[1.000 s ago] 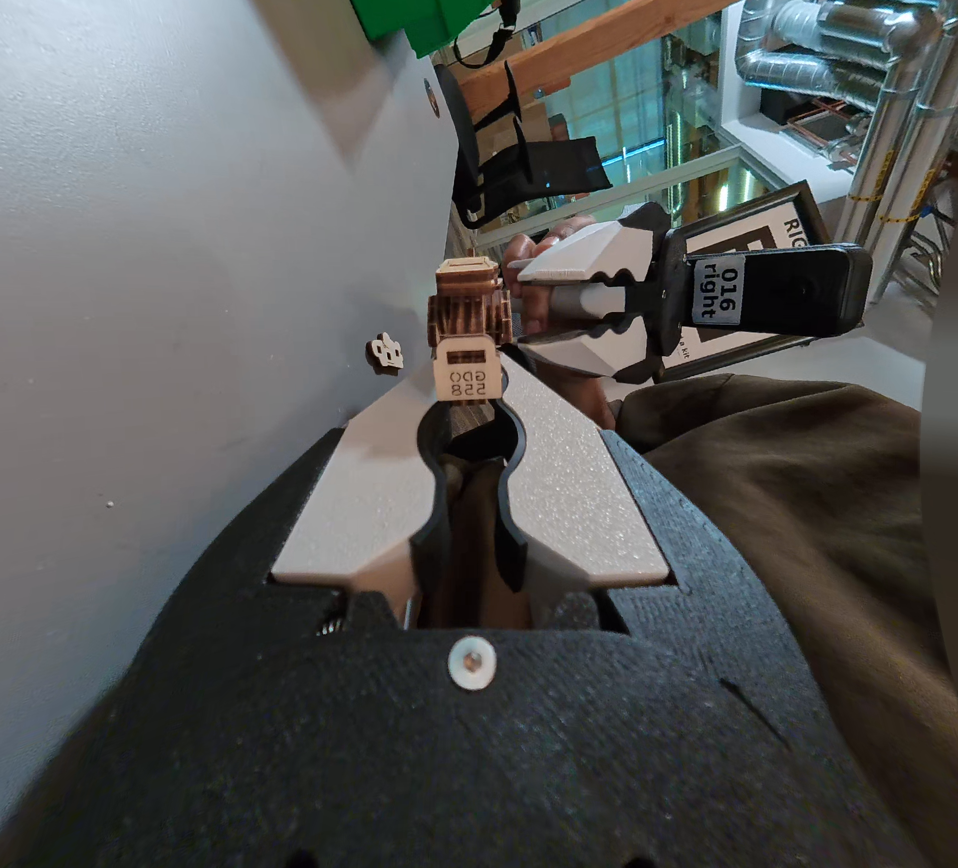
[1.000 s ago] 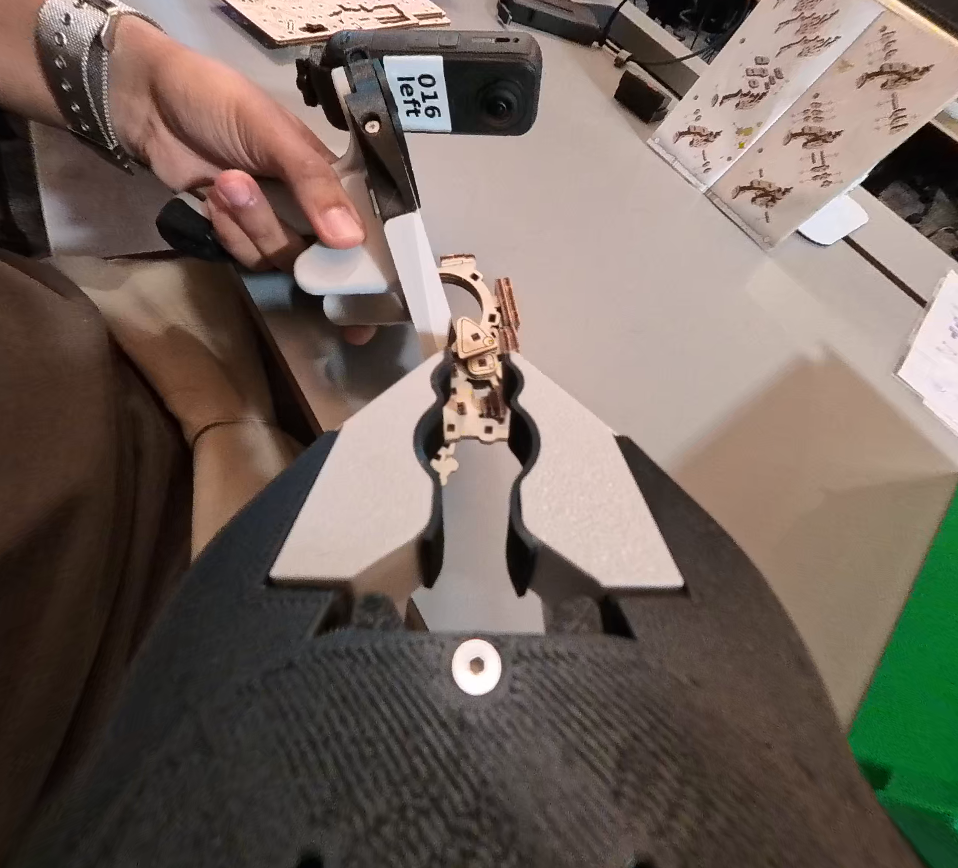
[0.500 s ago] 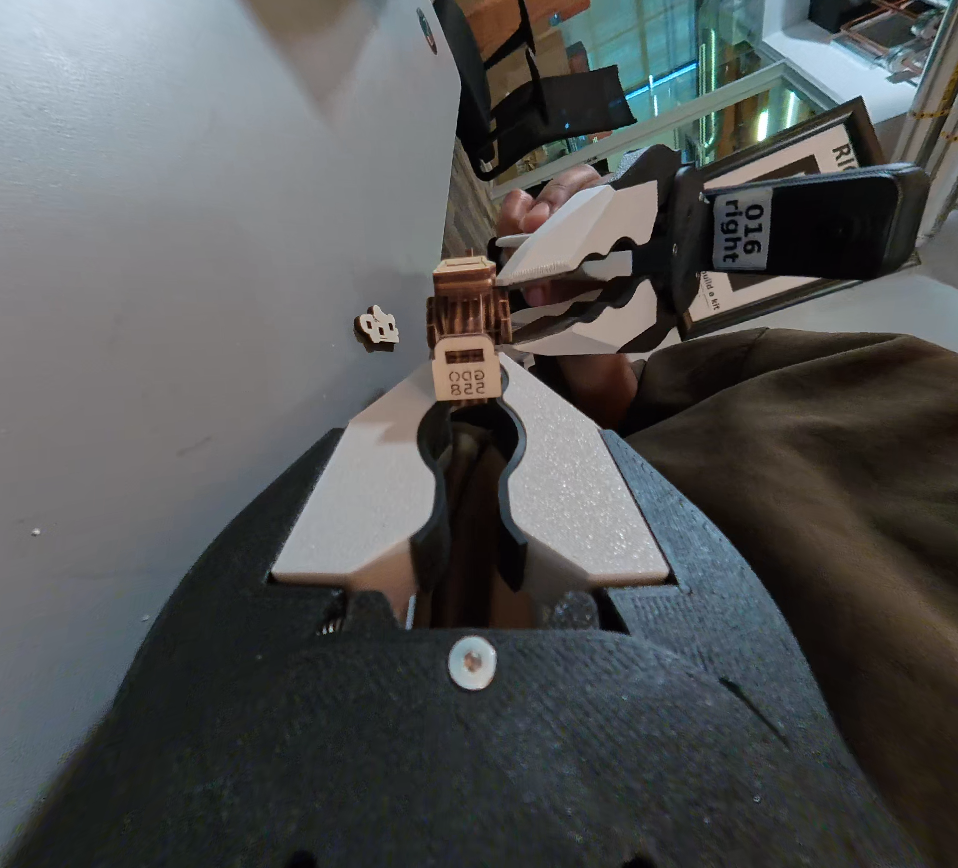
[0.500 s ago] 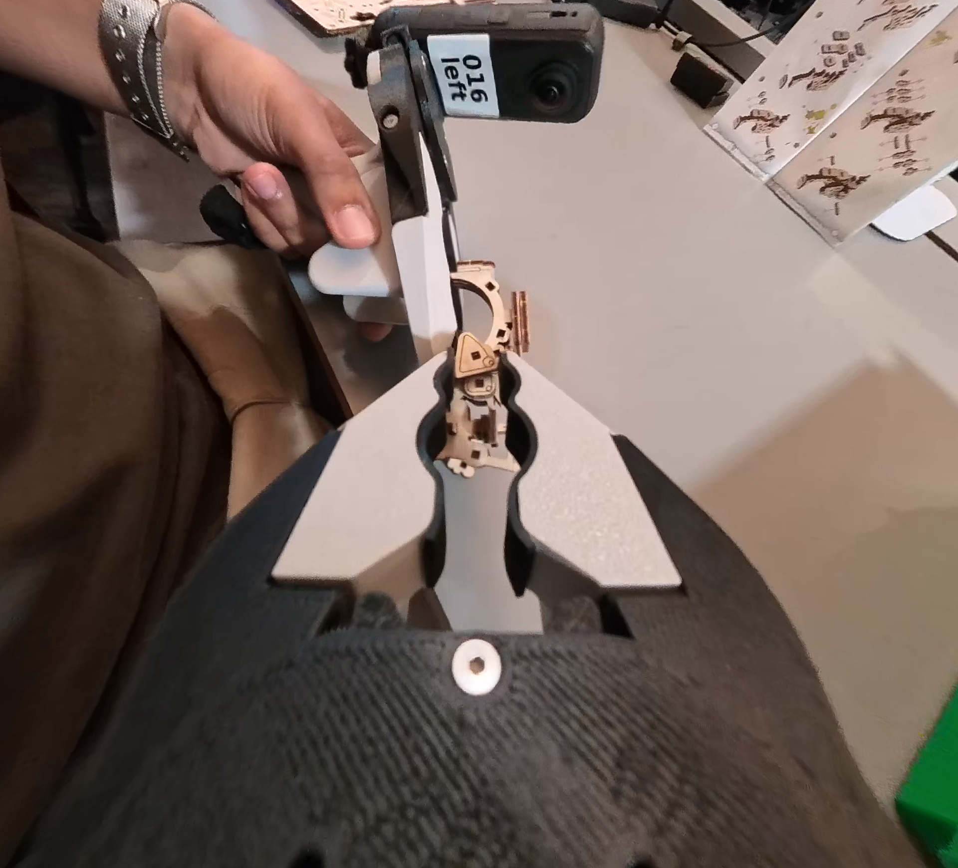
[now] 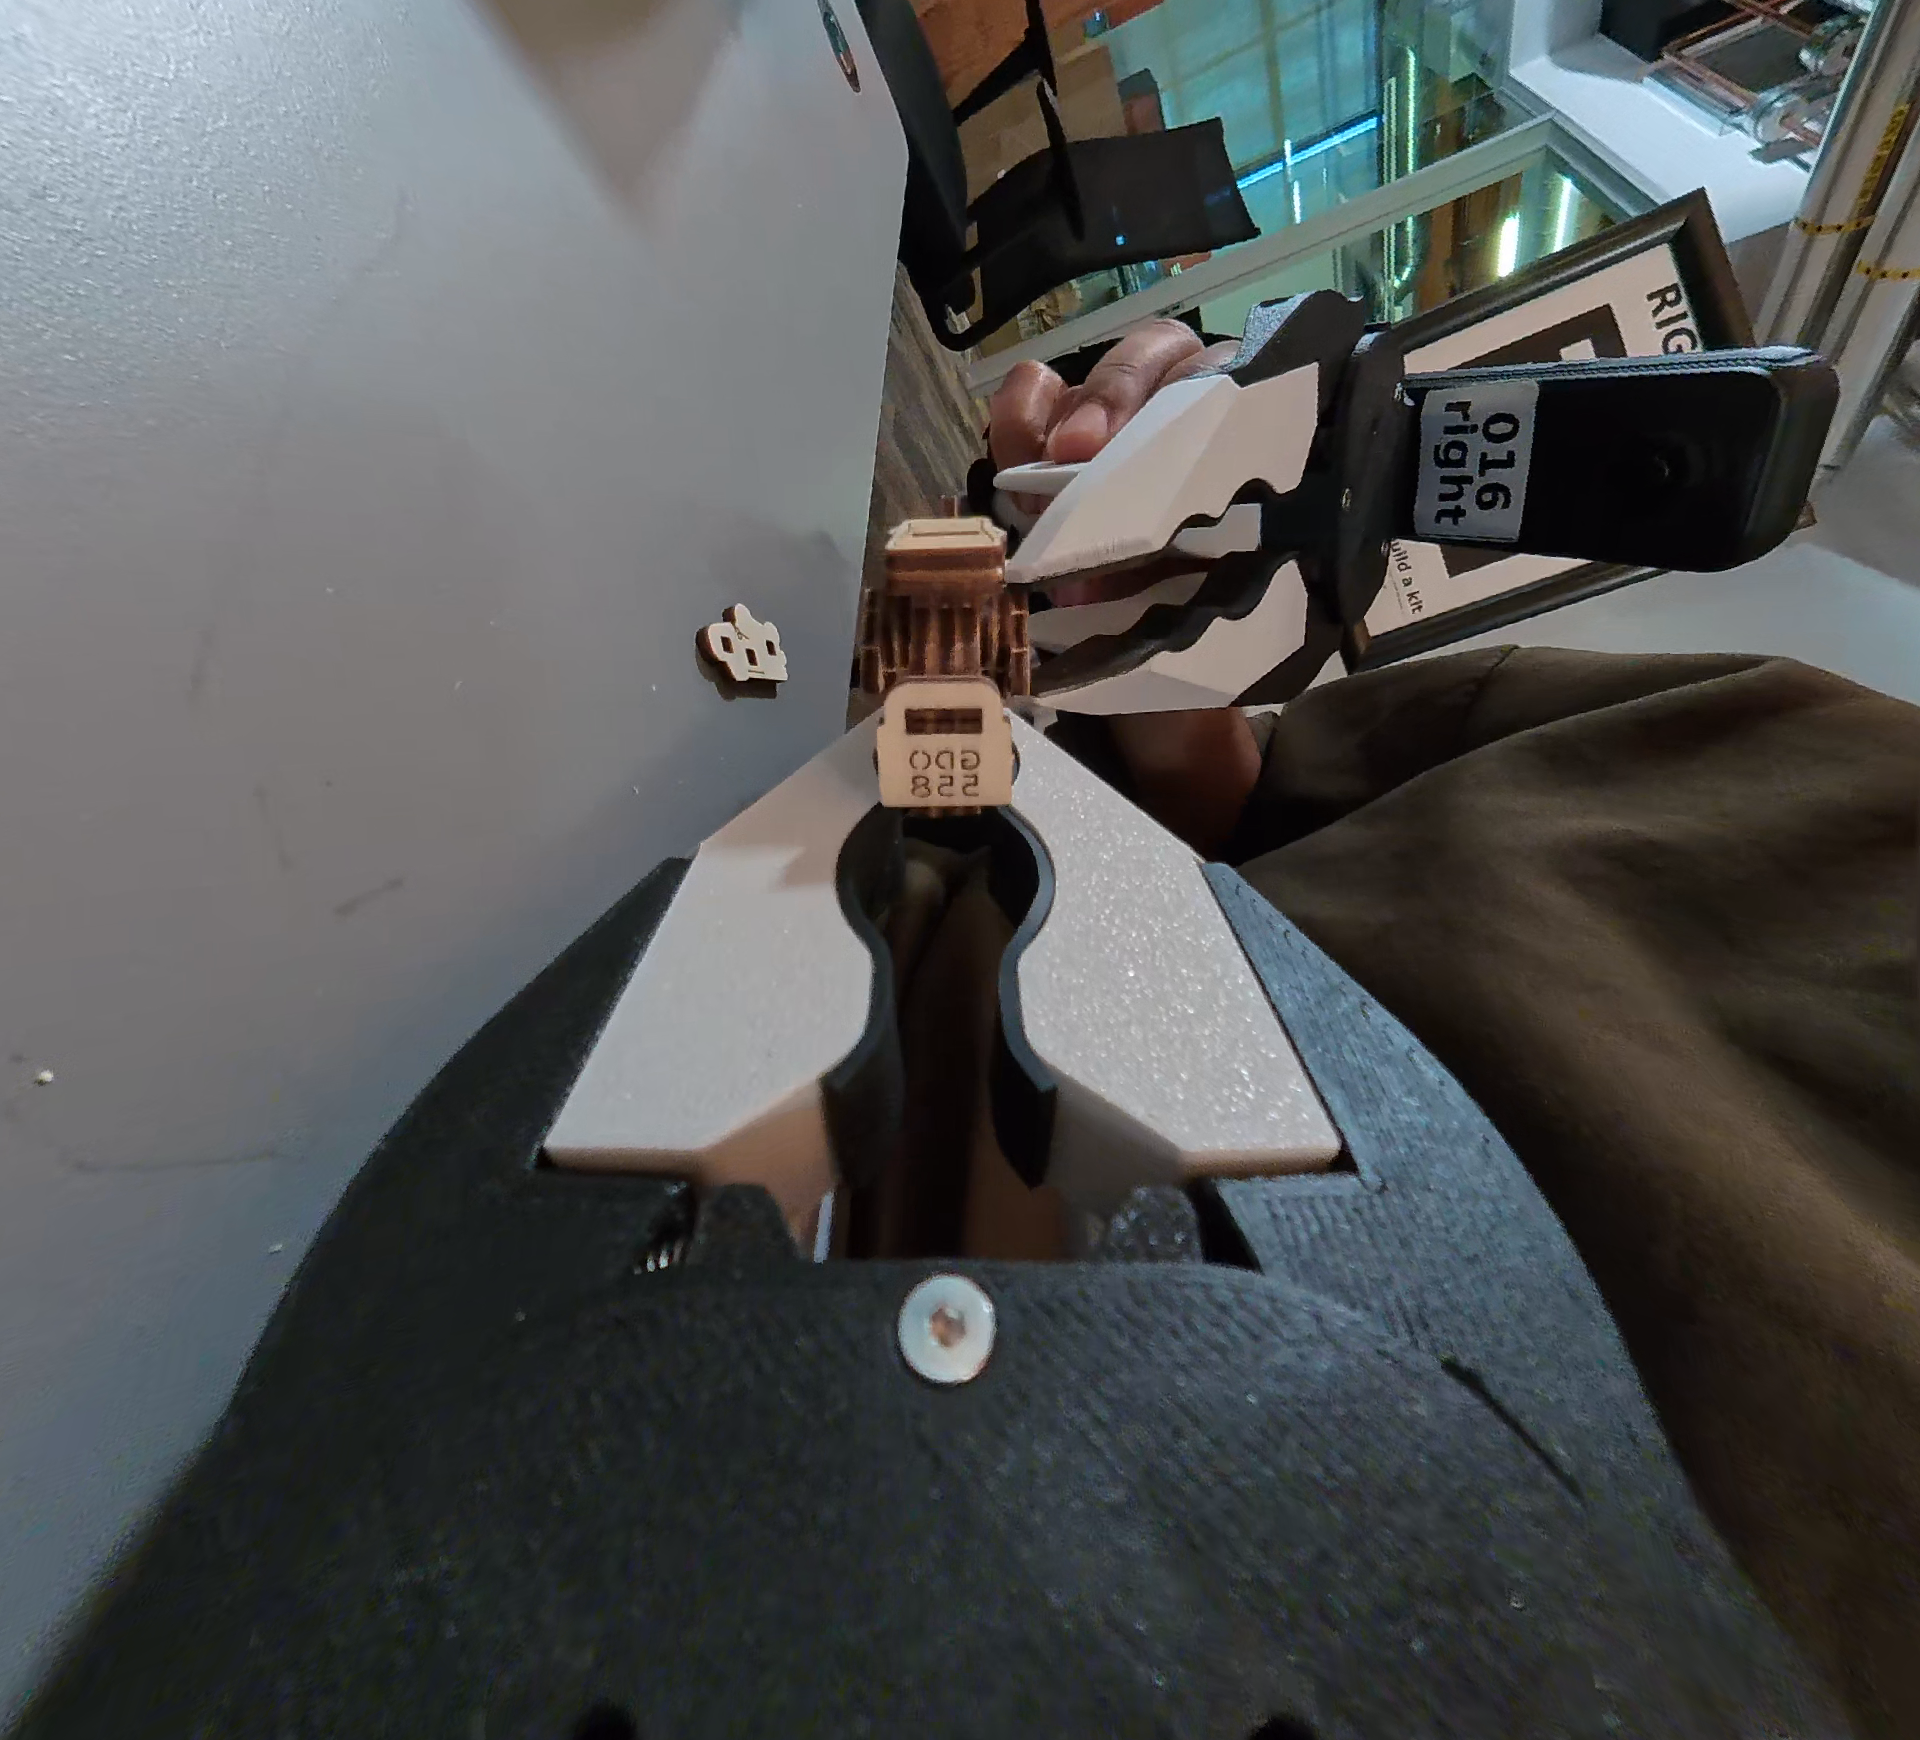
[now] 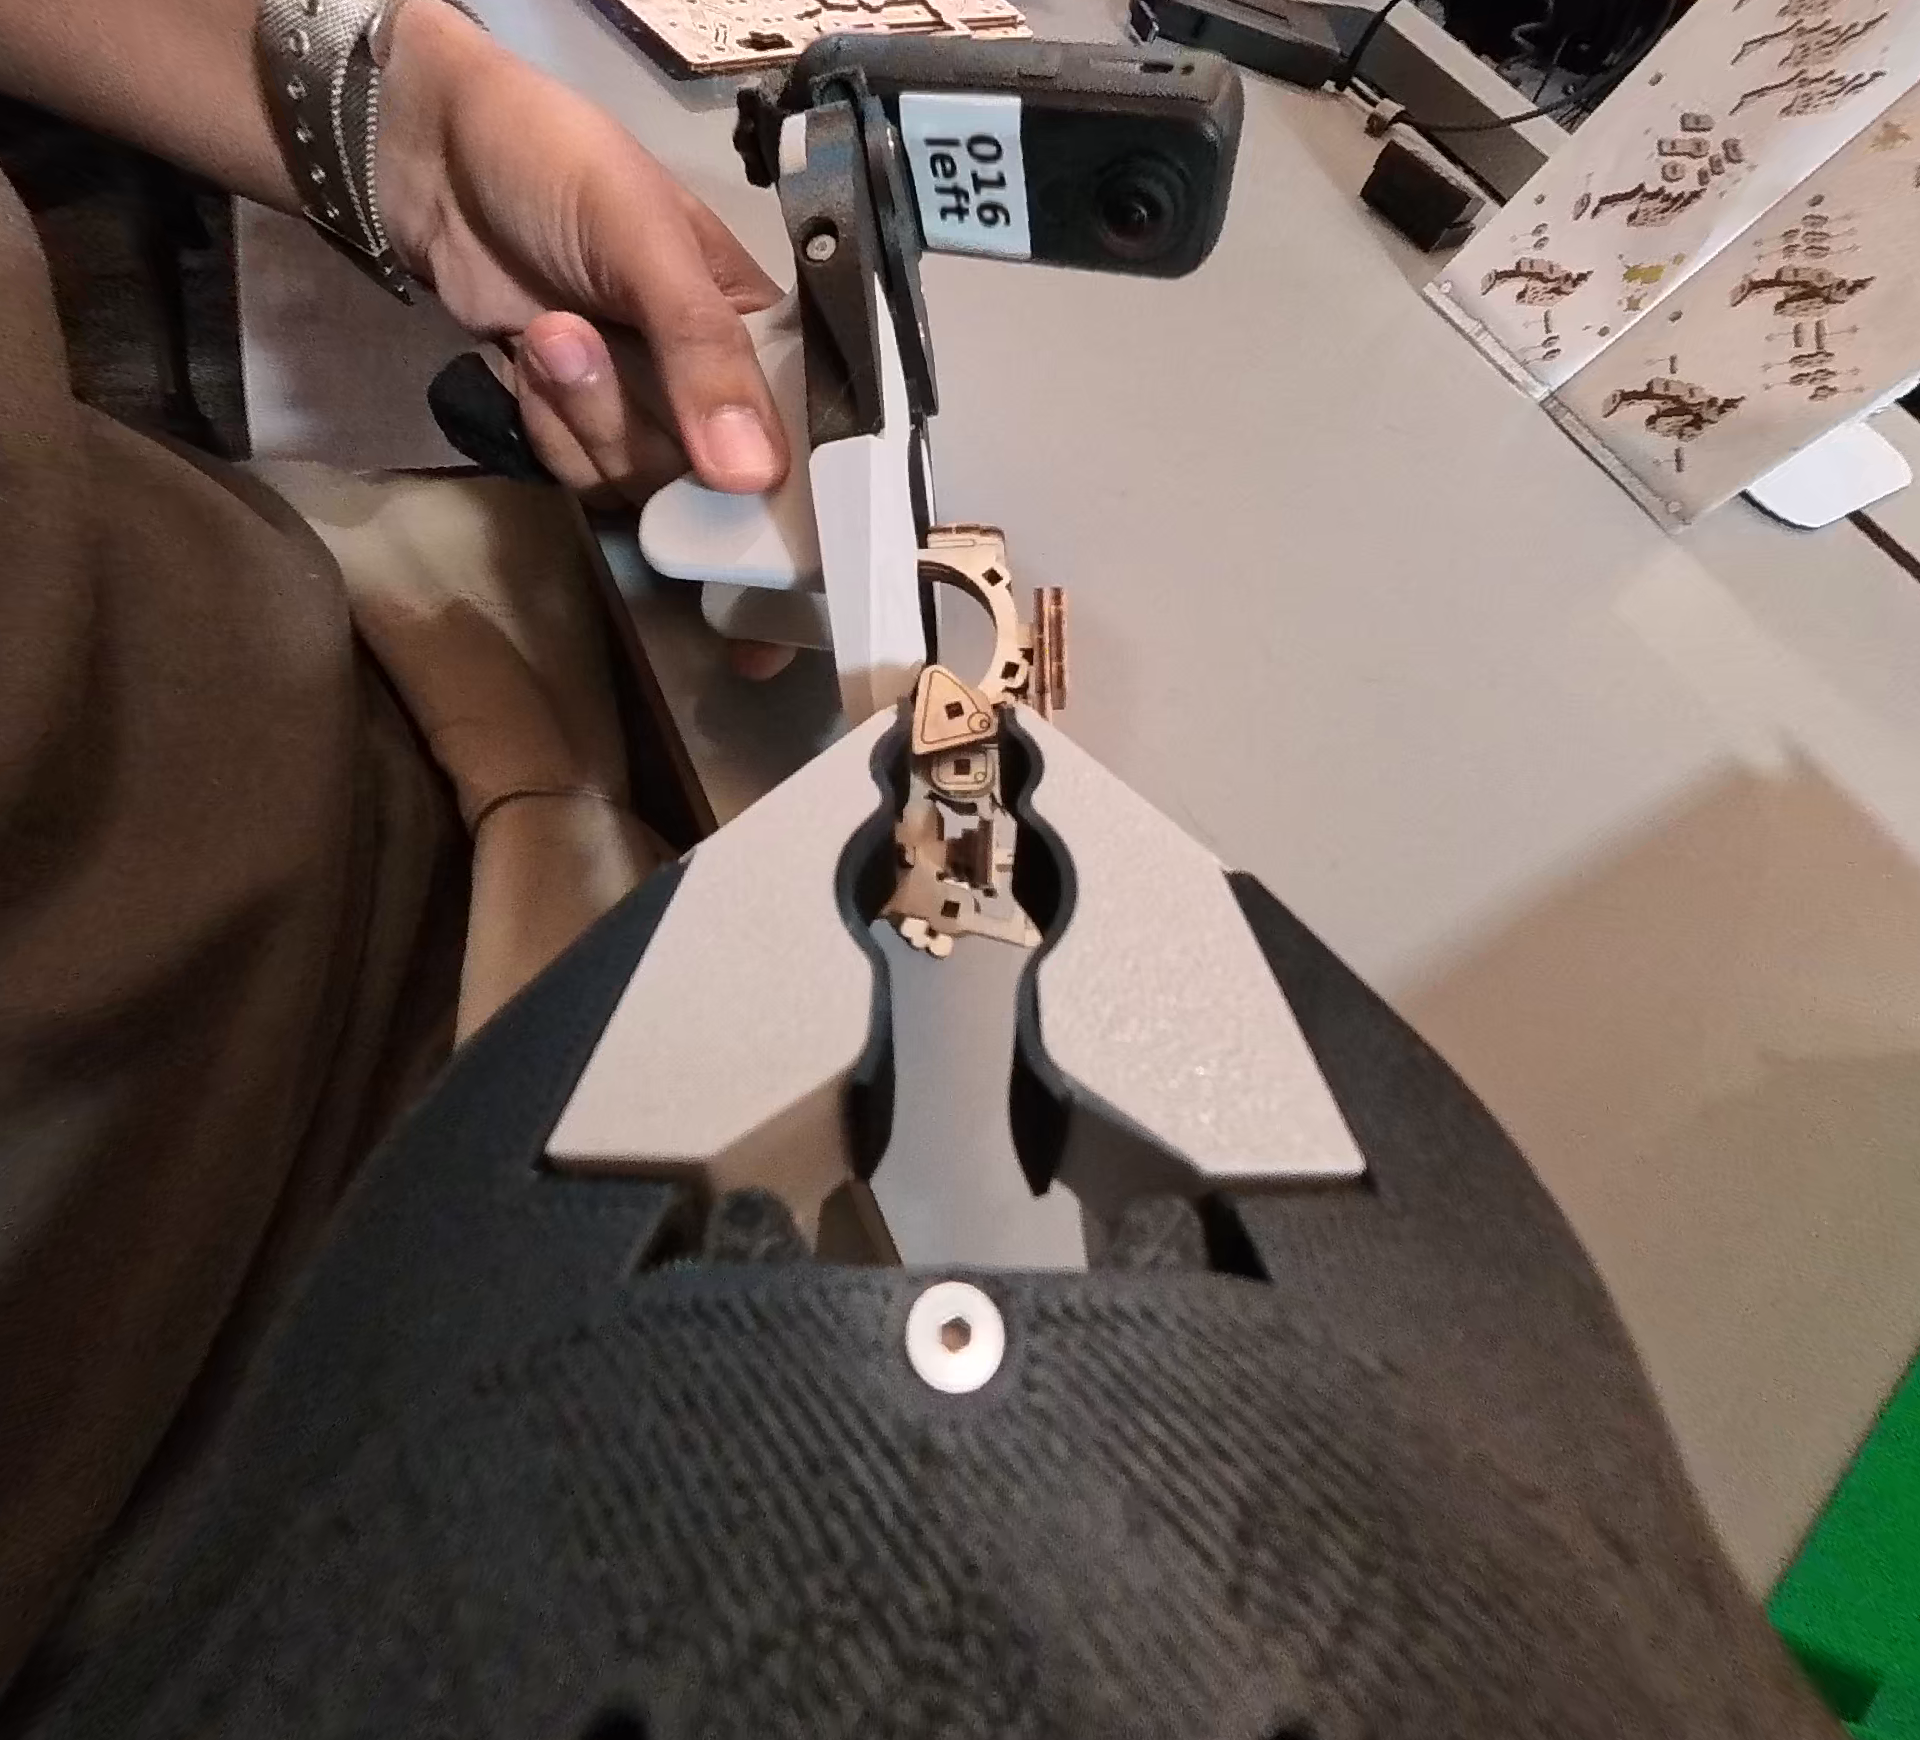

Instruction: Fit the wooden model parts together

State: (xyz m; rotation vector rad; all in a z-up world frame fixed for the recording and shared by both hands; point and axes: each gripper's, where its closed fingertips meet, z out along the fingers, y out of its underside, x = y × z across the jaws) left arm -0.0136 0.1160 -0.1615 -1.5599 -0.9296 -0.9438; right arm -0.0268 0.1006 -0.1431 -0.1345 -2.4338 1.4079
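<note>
Right gripper (image 5: 1023, 620) has edged closer, its jaws pinching a small wooden part (image 6: 951, 823) against the model (image 5: 943, 641) clamped in the left gripper (image 5: 943, 791); joining looks imminent.

Both grippers' jaws clamped, tips meeting.
</note>
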